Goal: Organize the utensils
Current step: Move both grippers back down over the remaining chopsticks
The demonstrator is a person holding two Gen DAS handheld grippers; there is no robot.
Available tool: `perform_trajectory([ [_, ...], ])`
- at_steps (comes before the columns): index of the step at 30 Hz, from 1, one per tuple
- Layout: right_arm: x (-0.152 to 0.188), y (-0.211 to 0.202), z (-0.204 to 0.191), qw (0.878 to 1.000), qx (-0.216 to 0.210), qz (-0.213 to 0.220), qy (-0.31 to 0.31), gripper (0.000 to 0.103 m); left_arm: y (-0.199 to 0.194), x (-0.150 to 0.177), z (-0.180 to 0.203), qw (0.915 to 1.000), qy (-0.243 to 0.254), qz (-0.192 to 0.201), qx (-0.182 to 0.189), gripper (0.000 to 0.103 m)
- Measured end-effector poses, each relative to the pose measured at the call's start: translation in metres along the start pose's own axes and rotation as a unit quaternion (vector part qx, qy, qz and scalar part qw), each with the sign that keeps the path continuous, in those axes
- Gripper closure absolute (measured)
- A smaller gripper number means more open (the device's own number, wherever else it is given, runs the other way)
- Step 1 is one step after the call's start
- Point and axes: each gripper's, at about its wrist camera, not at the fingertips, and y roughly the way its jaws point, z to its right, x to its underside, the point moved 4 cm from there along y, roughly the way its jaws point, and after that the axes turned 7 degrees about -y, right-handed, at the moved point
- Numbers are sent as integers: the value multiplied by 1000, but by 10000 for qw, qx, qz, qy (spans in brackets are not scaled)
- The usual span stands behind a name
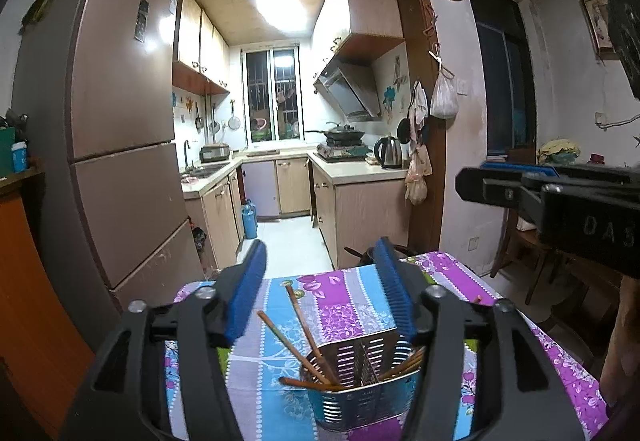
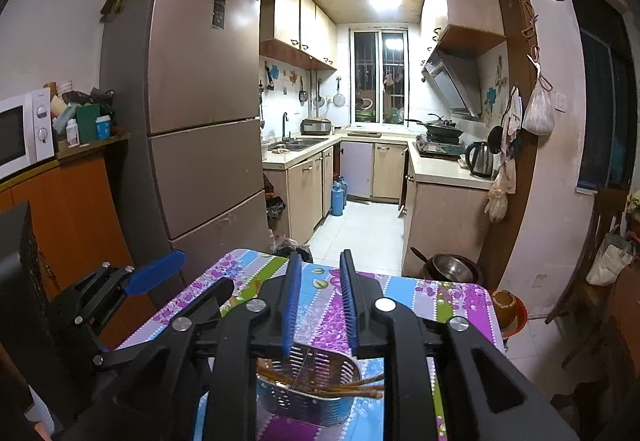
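Observation:
A perforated metal utensil holder (image 1: 360, 385) stands on the table with the floral cloth (image 1: 344, 293). Several wooden chopsticks (image 1: 306, 327) lean out of it to the left. My left gripper (image 1: 320, 244) hovers over the holder with its blue pads wide apart, pressing on nothing. In the right wrist view the same holder (image 2: 308, 391) sits low between the arms, with its chopsticks (image 2: 354, 387) sticking out to the right. My right gripper (image 2: 321, 255) is open by a narrow gap above it, with nothing between the pads. Each gripper shows at the side of the other's view: right (image 1: 500, 187), left (image 2: 154, 277).
A tall fridge (image 2: 200, 101) and an orange cabinet with a microwave (image 2: 20, 133) stand to the left. Beyond the table's far edge are a metal bowl (image 2: 452, 267) and the kitchen floor. A wooden chair (image 2: 600, 241) is at the right.

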Motion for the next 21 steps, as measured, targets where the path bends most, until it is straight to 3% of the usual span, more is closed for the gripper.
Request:
perform_trajectory([
  [5, 26, -44, -17, 9995, -64, 311, -26, 53, -53, 7, -29, 9994, 104, 318, -27, 33],
  [8, 51, -79, -31, 9983, -115, 556, -105, 47, -87, 20, -53, 9985, 165, 511, -97, 26],
  [12, 109, -118, -55, 9968, -381, 702, 25, 45, -135, 54, -93, 9979, 165, 597, -181, 19],
  [18, 201, -129, -100, 9973, -674, 237, 177, 45, -172, 119, -129, 9992, 159, 201, -294, 19],
  [21, 242, -129, -126, 9961, -839, -52, 275, 51, -180, 152, -141, 9994, 34, -75, -332, 19],
])
